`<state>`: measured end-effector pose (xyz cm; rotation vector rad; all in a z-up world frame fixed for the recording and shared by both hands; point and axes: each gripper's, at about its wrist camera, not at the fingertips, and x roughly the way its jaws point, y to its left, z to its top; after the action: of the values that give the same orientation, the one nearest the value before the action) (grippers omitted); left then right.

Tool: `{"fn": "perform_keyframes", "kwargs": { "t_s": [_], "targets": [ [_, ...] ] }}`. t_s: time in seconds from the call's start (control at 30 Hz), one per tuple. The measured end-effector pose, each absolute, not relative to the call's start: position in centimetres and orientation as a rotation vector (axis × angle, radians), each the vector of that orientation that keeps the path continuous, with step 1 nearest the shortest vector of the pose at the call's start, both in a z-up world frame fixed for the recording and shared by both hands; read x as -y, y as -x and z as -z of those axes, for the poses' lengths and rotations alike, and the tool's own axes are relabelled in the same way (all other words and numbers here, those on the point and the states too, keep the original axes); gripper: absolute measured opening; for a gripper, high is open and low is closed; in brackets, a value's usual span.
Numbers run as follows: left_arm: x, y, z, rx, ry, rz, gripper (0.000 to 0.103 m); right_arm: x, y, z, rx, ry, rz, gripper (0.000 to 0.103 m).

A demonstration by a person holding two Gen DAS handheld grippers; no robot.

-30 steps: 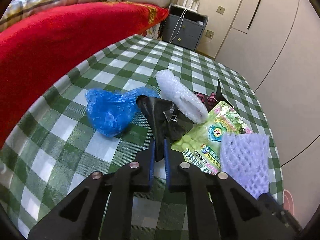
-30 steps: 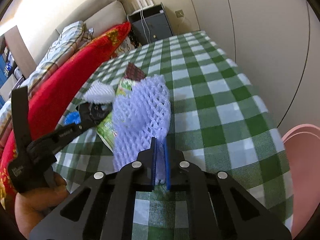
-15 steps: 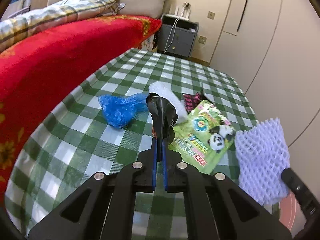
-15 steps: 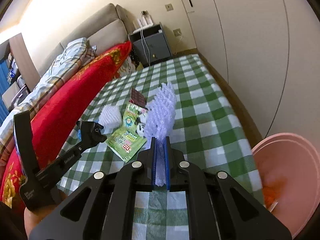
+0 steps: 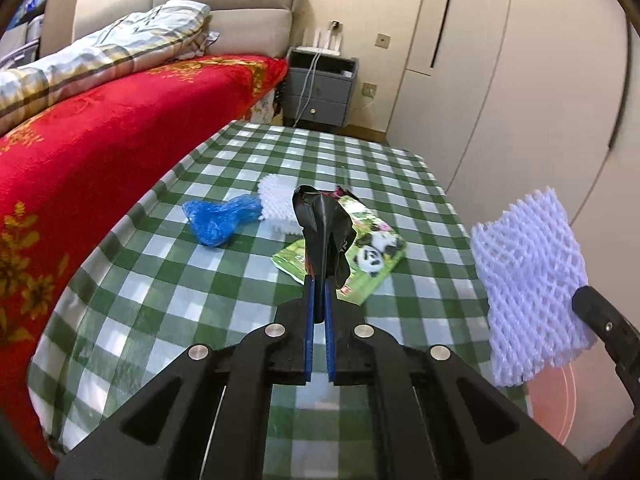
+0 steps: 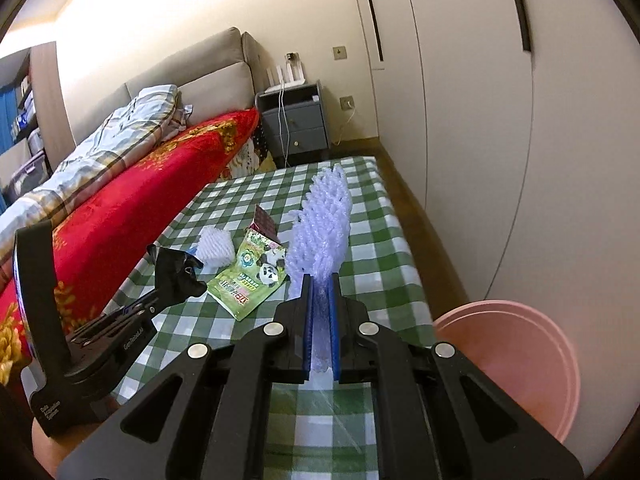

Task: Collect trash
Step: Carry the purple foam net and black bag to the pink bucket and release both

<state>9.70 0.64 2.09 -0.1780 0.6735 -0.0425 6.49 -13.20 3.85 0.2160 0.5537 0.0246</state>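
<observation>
A black bag [image 5: 324, 224] is clamped in the left tool [image 5: 318, 292], pinched tight between the blue pads and held up clear of the desk [image 5: 168, 304]. A foam net [image 6: 324, 220] is squeezed in the right tool [image 6: 321, 292], standing upright above the checked cloth; in the left view the same net [image 5: 528, 280] is seen off the desk's right edge. On the desk, near the middle, a green panda packet [image 5: 372, 256] is lying flat. A blue bag [image 5: 220, 218] is left toward the left edge, with white foam [image 5: 276, 204] touching it on the far side, and a dark wrapper [image 6: 266, 224] is tilted up just behind the packet. A pink bin [image 6: 516, 364] is seen below the desk's right edge, beside the right tool.
</observation>
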Motion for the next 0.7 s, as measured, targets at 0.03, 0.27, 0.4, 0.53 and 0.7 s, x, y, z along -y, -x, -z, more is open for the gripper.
{"fn": "perform_keyframes", "kwargs": {
  "t_s": [0.03,0.27,0.4,0.53,0.7],
  "targets": [
    [-0.5,-9.4,-2.2,-0.67,0.178,0.052,0.005,13.3,-6.1,-4.0,-0.55,-0.213,-0.02,0.007],
    [0.8,-8.0,-3.0,-0.652,0.153,0.091,0.005,14.0,-4.4,-5.1,-0.529,-0.199,-0.002,0.007],
    [1.2,-7.2,-3.4,-0.644,0.145,0.111,0.005,14.7,-3.4,-5.6,-0.52,-0.196,0.02,0.007],
    [1.9,-6.5,-3.7,-0.635,0.141,0.131,0.005,15.3,-2.5,-6.1,-0.513,-0.197,0.048,0.007],
    [2.7,-5.8,-4.0,-0.628,0.131,0.155,0.005,16.1,-1.6,-6.3,-0.508,-0.197,0.08,0.007]
  ]
}}
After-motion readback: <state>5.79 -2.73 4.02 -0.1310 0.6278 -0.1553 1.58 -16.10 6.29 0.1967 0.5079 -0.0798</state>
